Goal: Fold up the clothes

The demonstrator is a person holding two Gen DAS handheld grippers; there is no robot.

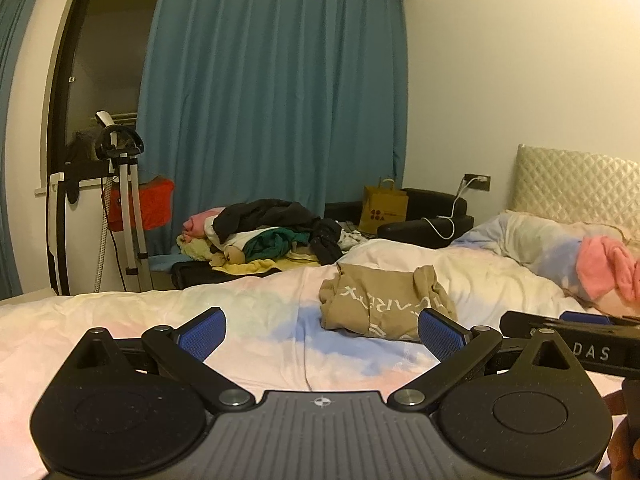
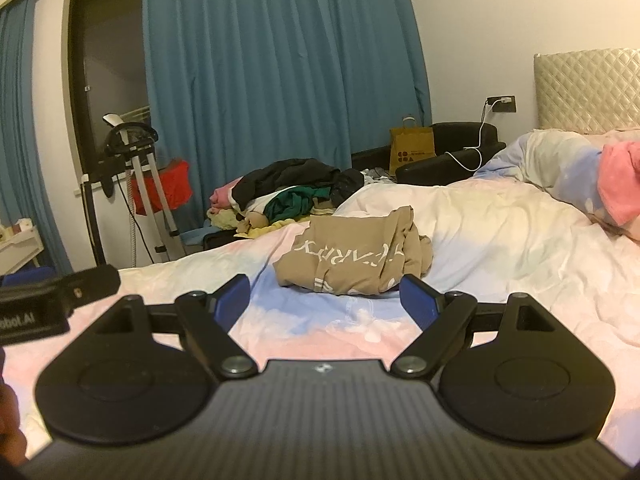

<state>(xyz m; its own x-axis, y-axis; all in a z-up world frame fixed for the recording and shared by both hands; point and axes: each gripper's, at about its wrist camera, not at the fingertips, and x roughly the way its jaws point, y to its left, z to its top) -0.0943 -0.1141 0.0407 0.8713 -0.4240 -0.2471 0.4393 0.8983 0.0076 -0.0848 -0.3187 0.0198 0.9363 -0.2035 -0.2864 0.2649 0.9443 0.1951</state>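
A tan garment with white lettering (image 1: 380, 304) lies crumpled on the pastel bedspread (image 1: 240, 320); it also shows in the right wrist view (image 2: 352, 260). My left gripper (image 1: 322, 330) is open and empty, held above the bed just short of the garment. My right gripper (image 2: 326, 300) is open and empty, also just short of it. The right gripper's body shows at the right edge of the left wrist view (image 1: 580, 334), and the left gripper's body shows at the left edge of the right wrist view (image 2: 52, 296).
A pile of mixed clothes (image 1: 272, 232) lies beyond the bed's far edge, also in the right wrist view (image 2: 288, 196). A pink cloth (image 2: 620, 180) lies on the rumpled quilt by the headboard. A brown paper bag (image 1: 382, 208), a black sofa and a garment steamer stand (image 1: 124, 200) are behind.
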